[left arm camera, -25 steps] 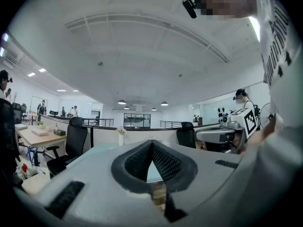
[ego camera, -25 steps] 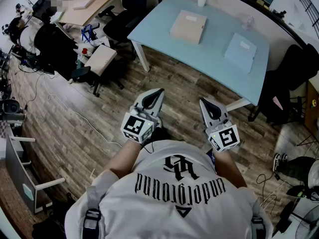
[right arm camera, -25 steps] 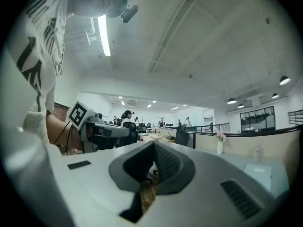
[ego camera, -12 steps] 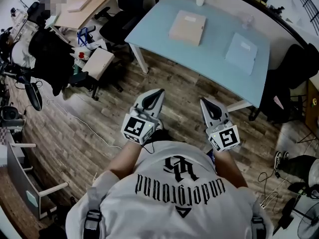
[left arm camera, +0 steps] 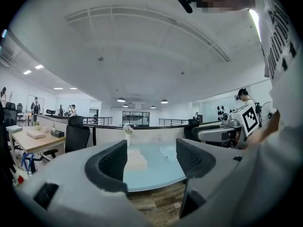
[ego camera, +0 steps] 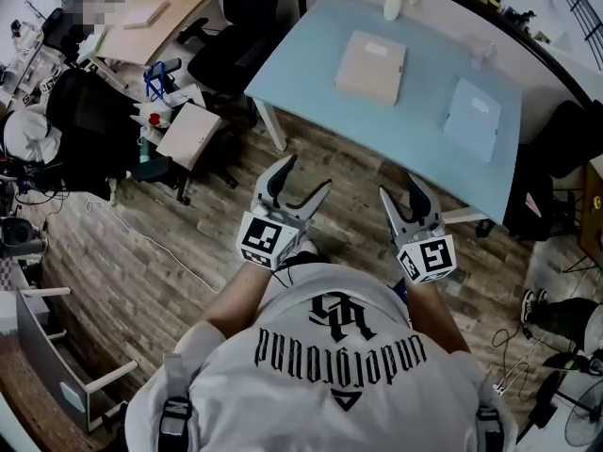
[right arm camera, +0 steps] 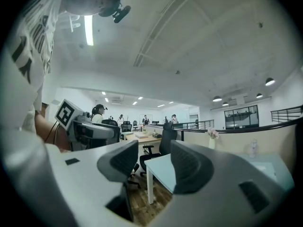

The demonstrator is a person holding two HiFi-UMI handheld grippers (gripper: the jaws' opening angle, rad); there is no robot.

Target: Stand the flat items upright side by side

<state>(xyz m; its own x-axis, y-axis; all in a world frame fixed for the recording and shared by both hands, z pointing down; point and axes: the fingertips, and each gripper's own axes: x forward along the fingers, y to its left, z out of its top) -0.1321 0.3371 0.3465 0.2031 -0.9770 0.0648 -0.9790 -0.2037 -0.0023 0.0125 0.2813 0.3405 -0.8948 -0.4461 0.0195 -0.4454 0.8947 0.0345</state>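
Short of the counter's (ego camera: 311, 59) near edge, above the wood floor, the left gripper (ego camera: 306, 175) is held level, its fingers (left arm camera: 113, 162) apart, just opened, nothing between them. Ahead, the tan flat item (ego camera: 370, 67) lies flat mid-counter. The right gripper (ego camera: 400, 191) matches: level, fingers (right arm camera: 124, 161) just opened, empty, likely readied for the reach. Toward the right edge lies the pale blue flat item (ego camera: 472, 119), well apart.

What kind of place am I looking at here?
Probably an open-plan office or lab: a blue table, a wooden desk, a black office chair, and more desks and people beyond.
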